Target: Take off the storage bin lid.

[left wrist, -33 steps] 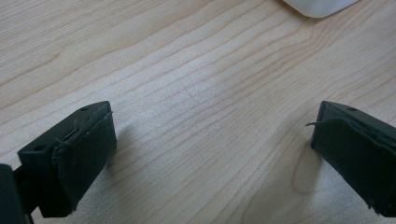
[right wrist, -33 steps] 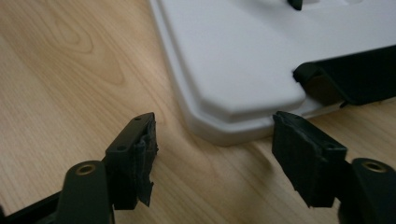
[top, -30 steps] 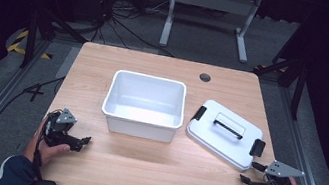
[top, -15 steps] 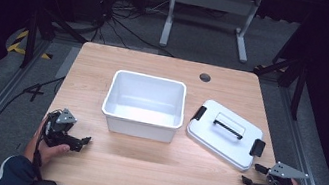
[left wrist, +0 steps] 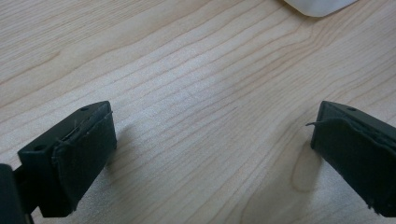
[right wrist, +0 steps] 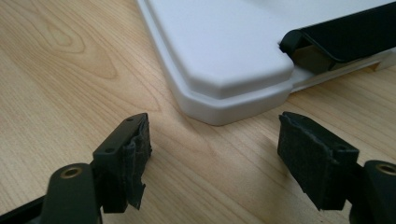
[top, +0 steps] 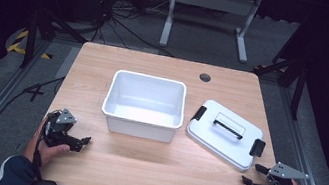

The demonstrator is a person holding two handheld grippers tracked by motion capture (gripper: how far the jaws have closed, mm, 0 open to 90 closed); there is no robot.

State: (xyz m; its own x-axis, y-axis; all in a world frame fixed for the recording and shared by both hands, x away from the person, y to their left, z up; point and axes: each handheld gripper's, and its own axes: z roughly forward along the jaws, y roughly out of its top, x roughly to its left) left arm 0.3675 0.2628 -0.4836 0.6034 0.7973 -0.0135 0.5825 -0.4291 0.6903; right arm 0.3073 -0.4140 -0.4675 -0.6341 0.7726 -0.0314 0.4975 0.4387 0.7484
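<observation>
Right gripper view: white lid (right wrist: pixel 219 51) just ahead of spread, empty right hand-held gripper (right wrist: pixel 215 158).

The high view looks forward and down from above the person's side, taking in the whole table (top: pixel 139 169), the tub (top: pixel 144 104) and the lid (top: pixel 226 133) from well off; the left gripper view sits low and close over bare wood (left wrist: pixel 196 93), facing the tub's corner (left wrist: pixel 322 5); the right gripper view sits just as near, facing the lid's corner (right wrist: pixel 224 70); each gripper view shares its patch of table with the high view.
</observation>
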